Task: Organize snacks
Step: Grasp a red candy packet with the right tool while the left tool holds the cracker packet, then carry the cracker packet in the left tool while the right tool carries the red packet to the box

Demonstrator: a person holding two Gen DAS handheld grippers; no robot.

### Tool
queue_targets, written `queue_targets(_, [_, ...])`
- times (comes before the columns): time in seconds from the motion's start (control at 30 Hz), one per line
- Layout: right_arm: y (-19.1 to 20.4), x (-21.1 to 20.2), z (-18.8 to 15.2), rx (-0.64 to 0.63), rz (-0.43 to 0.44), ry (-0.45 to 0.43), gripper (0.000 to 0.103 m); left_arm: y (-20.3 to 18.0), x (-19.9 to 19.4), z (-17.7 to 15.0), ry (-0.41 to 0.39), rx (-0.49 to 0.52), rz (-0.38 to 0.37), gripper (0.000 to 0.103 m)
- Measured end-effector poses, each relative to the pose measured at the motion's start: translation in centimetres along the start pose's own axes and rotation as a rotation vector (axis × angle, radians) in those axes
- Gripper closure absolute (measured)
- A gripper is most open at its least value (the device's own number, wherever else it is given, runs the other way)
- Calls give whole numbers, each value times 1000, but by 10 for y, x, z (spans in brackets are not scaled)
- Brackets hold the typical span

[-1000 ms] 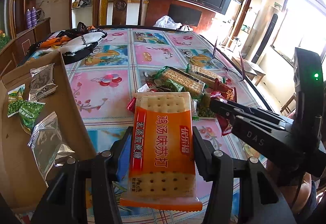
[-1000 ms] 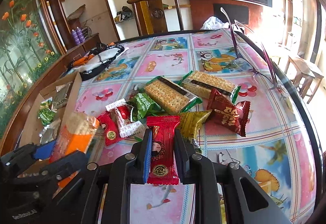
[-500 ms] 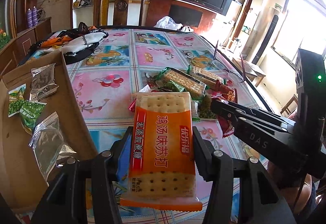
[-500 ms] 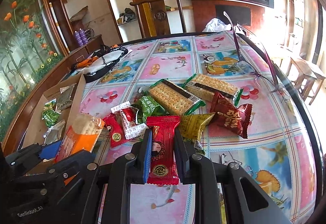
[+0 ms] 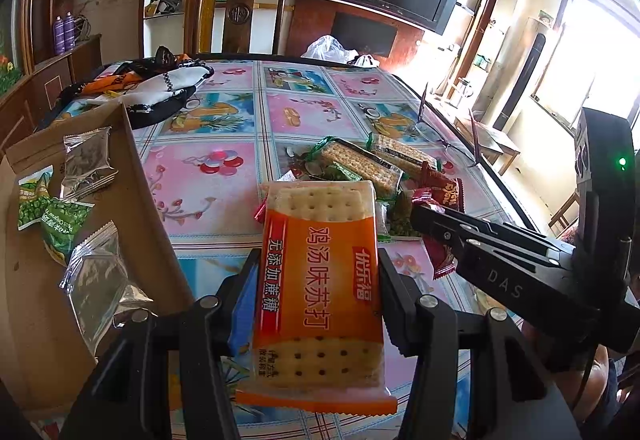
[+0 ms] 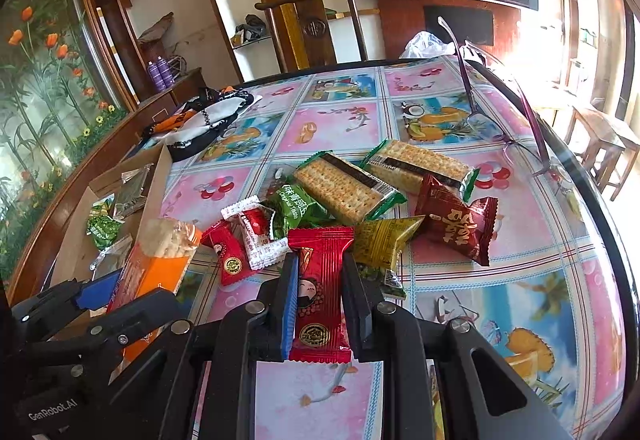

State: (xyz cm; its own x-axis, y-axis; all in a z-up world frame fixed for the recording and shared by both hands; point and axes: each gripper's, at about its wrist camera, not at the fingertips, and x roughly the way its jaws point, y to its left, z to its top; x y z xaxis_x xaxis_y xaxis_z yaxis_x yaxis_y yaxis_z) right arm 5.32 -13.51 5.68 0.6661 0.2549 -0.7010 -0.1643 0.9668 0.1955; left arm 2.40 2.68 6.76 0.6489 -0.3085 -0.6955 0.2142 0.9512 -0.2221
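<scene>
Glossy orange cracker packet (image 5: 320, 292), rectangular, crimped

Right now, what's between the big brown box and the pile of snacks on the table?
In the right wrist view, the left gripper sits there holding the orange cracker pack, between the cardboard box and the snack pile.

A: R hand-held gripper (image 6: 320, 296)?
B: Clamped on a red snack packet (image 6: 319, 292), above the worktop (image 6: 520, 320).
A: L one?
B: L hand-held gripper (image 6: 120, 300) grips an orange cracker pack (image 6: 156, 264) (beside the cardboard box (image 6: 80, 240)). Snack pile (image 6: 360, 200) just ahead.
</scene>
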Motion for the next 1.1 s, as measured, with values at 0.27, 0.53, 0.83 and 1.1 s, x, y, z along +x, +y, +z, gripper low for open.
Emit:
queue_targets(0.27, [4,-1,-2,-8,15,5,82,2,-2,1,-5,-8,0,51])
queue_targets(0.53, [3,-1,-3,-1,17,8,82,8,-9,3,-17,-27,-2,51])
queue_targets(0.83, [4,0,-4,-7,15,11,82,18,-13,5,-30,-54,1,51])
queue_targets(1.1, [3,1,-4,-6,20,11,82,26,-15,7,-40,-71,16,51])
